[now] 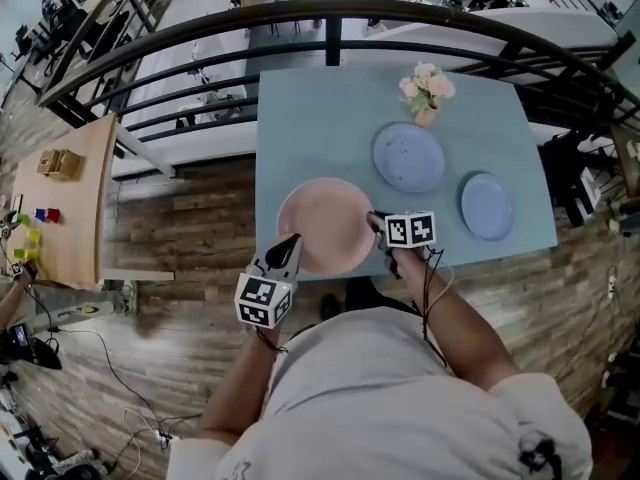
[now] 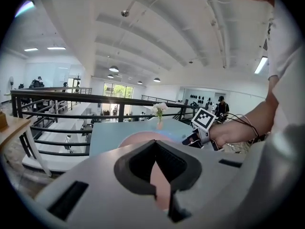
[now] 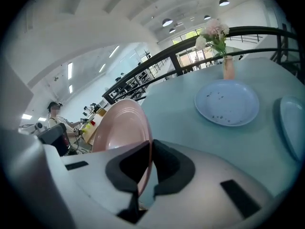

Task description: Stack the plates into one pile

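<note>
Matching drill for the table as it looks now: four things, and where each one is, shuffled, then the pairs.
1. pink plate
2. larger blue plate
3. smaller blue plate
4. flower vase

A. toward the far edge of the table
B. gripped at its rim by the left gripper and the right gripper
C. alone on the right side
D. mid-table, just in front of the flowers

Pairs: 1-B, 2-D, 3-C, 4-A

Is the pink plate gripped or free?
Gripped: the left claw and right claw each clamp opposite sides of the pink plate rim.
</note>
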`<action>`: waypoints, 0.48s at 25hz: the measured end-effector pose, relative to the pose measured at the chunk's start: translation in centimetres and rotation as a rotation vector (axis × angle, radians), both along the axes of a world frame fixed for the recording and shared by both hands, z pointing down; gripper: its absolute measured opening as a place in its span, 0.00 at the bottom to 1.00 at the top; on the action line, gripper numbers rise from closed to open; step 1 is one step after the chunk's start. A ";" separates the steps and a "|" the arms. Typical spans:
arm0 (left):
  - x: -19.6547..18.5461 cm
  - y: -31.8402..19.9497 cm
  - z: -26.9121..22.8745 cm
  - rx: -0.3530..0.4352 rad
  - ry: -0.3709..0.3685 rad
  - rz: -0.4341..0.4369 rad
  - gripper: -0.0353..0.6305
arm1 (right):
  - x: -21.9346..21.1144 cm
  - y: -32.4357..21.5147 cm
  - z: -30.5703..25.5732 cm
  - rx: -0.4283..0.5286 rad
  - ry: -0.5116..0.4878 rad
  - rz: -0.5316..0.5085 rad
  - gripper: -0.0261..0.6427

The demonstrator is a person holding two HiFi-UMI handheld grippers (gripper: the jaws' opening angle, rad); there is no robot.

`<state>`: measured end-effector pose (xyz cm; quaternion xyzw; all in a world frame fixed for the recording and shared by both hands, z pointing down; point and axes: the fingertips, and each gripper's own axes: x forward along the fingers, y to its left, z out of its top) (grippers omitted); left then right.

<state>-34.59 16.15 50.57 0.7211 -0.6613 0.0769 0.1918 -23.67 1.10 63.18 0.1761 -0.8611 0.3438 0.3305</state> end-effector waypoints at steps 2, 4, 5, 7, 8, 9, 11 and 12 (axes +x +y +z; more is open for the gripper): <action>0.6 -0.3 -0.5 0.012 -0.012 0.025 0.06 | 1.5 -0.2 -0.5 0.011 -0.006 0.034 0.07; 1.6 -0.9 -0.9 0.018 -0.016 0.054 0.06 | 3.3 -0.5 -0.9 0.016 -0.009 0.066 0.07; 2.2 -1.2 -1.1 0.020 -0.017 0.070 0.06 | 4.2 -0.6 -1.1 0.018 -0.009 0.081 0.07; 3.5 -2.1 -1.4 0.025 -0.019 0.104 0.06 | 6.2 -1.1 -1.4 0.020 -0.006 0.110 0.07; 4.2 -2.6 -1.5 0.026 -0.020 0.123 0.06 | 7.1 -1.4 -1.4 0.022 -0.005 0.125 0.07; 4.9 -3.1 -1.5 0.027 -0.022 0.141 0.06 | 8.1 -1.7 -1.5 0.024 -0.006 0.141 0.07; 6.2 -4.1 -1.5 0.027 -0.026 0.176 0.06 | 10.0 -2.4 -1.5 0.027 -0.009 0.176 0.07; 7.0 -4.6 -1.5 0.027 -0.028 0.193 0.06 | 10.9 -2.7 -1.5 0.027 -0.011 0.194 0.07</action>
